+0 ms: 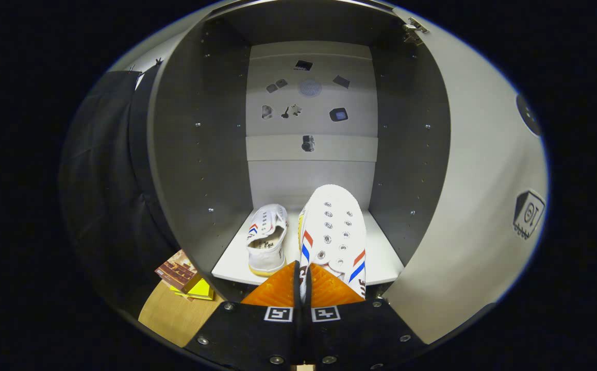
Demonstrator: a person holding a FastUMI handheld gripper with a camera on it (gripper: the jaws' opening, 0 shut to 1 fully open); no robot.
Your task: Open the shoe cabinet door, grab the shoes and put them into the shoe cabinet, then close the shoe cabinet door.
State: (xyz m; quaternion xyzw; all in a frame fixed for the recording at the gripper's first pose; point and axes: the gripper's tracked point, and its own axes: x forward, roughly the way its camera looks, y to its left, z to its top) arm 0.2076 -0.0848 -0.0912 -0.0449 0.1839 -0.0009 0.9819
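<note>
The shoe cabinet (185, 154) stands open, its door (479, 206) swung out to the right of the fingers. One white shoe with red and blue stripes (267, 237) rests on the white shelf (386, 257), toe toward the back, just ahead of the fingers on the left. My gripper (303, 281) is shut on the heel edge of a second white shoe (335, 232), which points into the cabinet above the shelf, to the right of the first. I cannot tell whether its sole touches the shelf.
Small dark stickers dot the cabinet's back wall (309, 103). Below the cabinet on the left, a brown and yellow box (185, 278) lies on a wooden floor (169, 314). Black cloth (102, 180) hangs left of the cabinet.
</note>
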